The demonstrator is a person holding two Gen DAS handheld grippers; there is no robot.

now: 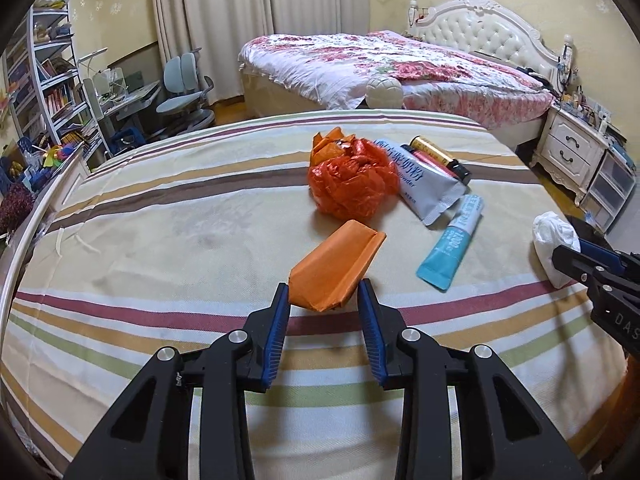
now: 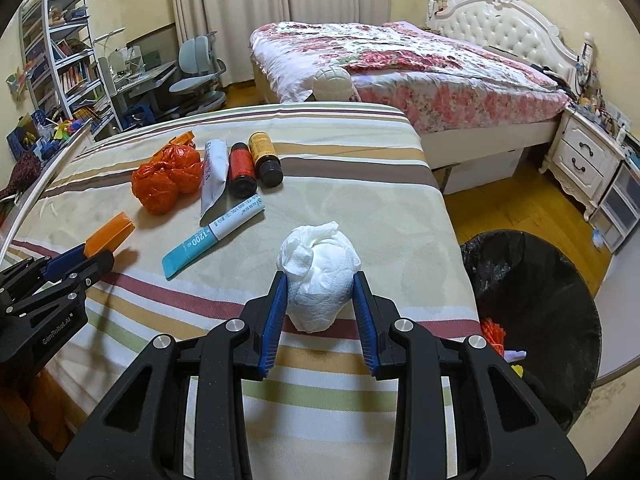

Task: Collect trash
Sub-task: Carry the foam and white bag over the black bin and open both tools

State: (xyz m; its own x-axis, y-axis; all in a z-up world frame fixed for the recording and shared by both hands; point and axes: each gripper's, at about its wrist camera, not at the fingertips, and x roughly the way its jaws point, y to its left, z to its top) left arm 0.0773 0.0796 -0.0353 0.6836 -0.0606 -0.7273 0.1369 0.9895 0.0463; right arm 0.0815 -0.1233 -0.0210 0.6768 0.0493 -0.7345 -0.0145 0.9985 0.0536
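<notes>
— Where's the trash?
— White tissue wad [image 2: 318, 280] is pinched in the right gripper [image 2: 320, 300] over the striped bed [image 2: 360, 168]; folded orange paper [image 1: 336, 266] is clamped in the left gripper [image 1: 324, 308]. Black bin [image 2: 560, 300] sits beside the bed

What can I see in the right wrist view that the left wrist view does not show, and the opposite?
Only the right wrist view shows the black trash bin on the floor beside the striped bed.
Only the left wrist view shows the left gripper around the orange folded paper.
Both show the white tissue ball, the red plastic bag and the blue tube.
</notes>
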